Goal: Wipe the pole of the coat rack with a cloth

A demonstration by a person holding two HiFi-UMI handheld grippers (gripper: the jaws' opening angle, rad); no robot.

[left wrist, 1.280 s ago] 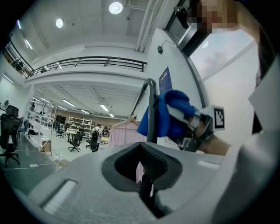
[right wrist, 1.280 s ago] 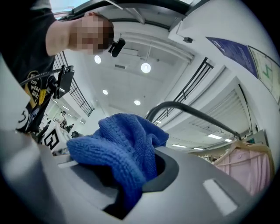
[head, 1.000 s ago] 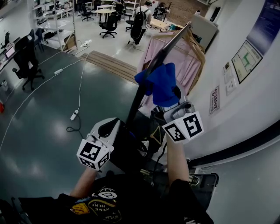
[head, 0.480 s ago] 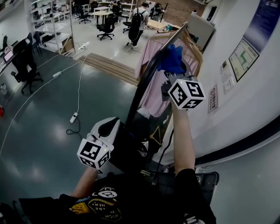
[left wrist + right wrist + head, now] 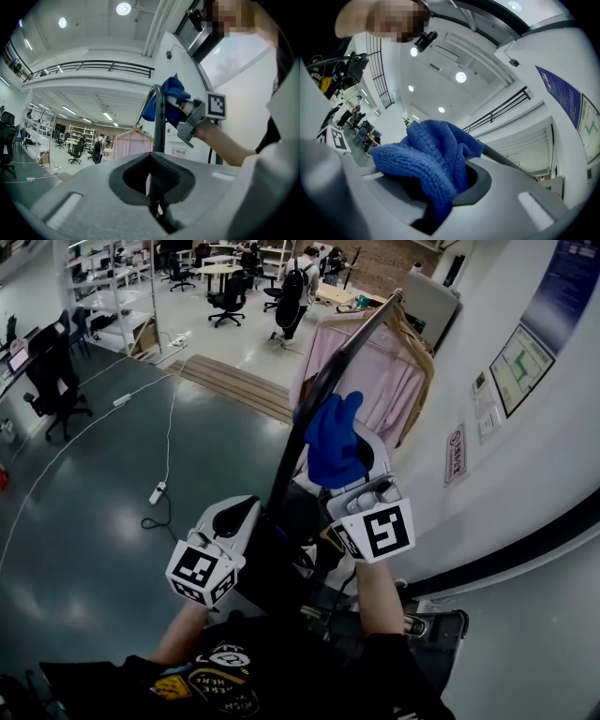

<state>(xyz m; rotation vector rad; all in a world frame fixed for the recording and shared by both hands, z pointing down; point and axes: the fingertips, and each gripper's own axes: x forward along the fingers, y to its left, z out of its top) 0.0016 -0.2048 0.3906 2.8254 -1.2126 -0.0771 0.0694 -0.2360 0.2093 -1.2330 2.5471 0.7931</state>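
Gripper right (image 5: pixel 352 479) clenches one cloth (image 5: pixel 333 439) | gripper left (image 5: pixel 244 514) clamps one pole (image 5: pixel 319 395)

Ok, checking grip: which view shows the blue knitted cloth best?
Right gripper view: the blue knitted cloth fills it, clamped between the jaws. Head view shows it against the black metal pole; left gripper view, small.

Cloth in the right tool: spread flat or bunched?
Bunched: the blue cloth bulges in crumpled folds from the right tool, whose jaws are shut on it, against the pole.
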